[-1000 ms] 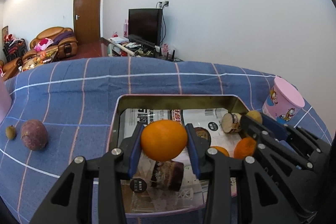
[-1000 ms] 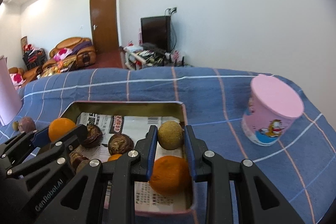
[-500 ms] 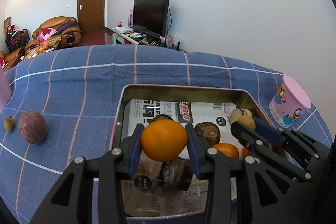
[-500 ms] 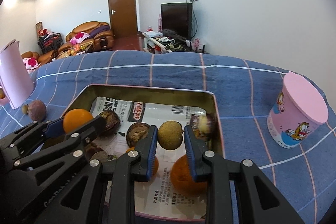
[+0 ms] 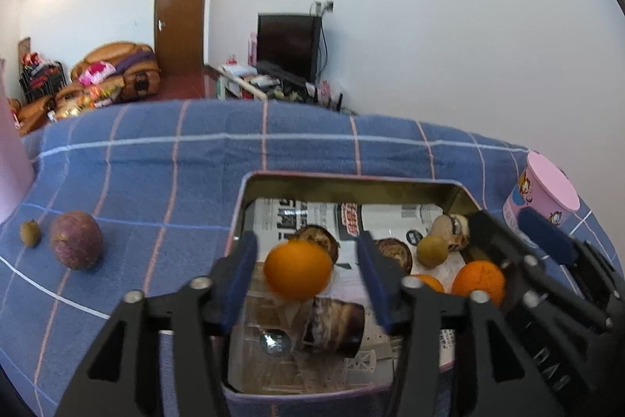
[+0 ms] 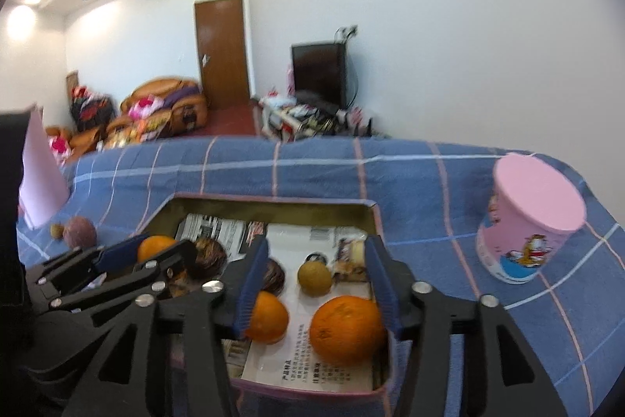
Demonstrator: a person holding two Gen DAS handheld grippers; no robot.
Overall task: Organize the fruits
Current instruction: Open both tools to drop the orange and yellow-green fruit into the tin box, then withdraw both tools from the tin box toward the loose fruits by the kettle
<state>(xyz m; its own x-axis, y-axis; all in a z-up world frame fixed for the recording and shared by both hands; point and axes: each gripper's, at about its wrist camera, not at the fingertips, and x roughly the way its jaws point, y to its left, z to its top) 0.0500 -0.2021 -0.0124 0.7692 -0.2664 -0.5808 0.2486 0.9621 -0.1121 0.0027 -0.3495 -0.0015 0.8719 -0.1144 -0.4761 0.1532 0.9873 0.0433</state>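
Observation:
A metal tray [image 5: 351,179] lined with newspaper holds several fruits. My left gripper [image 5: 308,274] hangs over its near left part with jaws opening. An orange [image 5: 297,268] sits between the blue pads [image 5: 242,270], with a gap on each side. My right gripper [image 6: 318,284] is over the tray's right part, its jaws opening too. A small yellow-brown round fruit [image 6: 314,276] lies on the paper between its fingers, untouched. Two more oranges [image 6: 345,329] lie just below it. A purple passion fruit [image 5: 76,239] and a small brown fruit [image 5: 30,232] rest on the cloth left of the tray.
A pink lidded cup [image 6: 535,217] stands on the blue checked cloth [image 5: 156,174] right of the tray. A pink object [image 6: 39,174] stands at the far left. Dark brown fruits [image 5: 394,253] lie in the tray's middle. Beyond the table are a sofa, a door and a television.
Both grippers' jaws have spread apart. The left pads have come off the orange. The small round fruit has left the right pads and lies lower, on the tray's paper.

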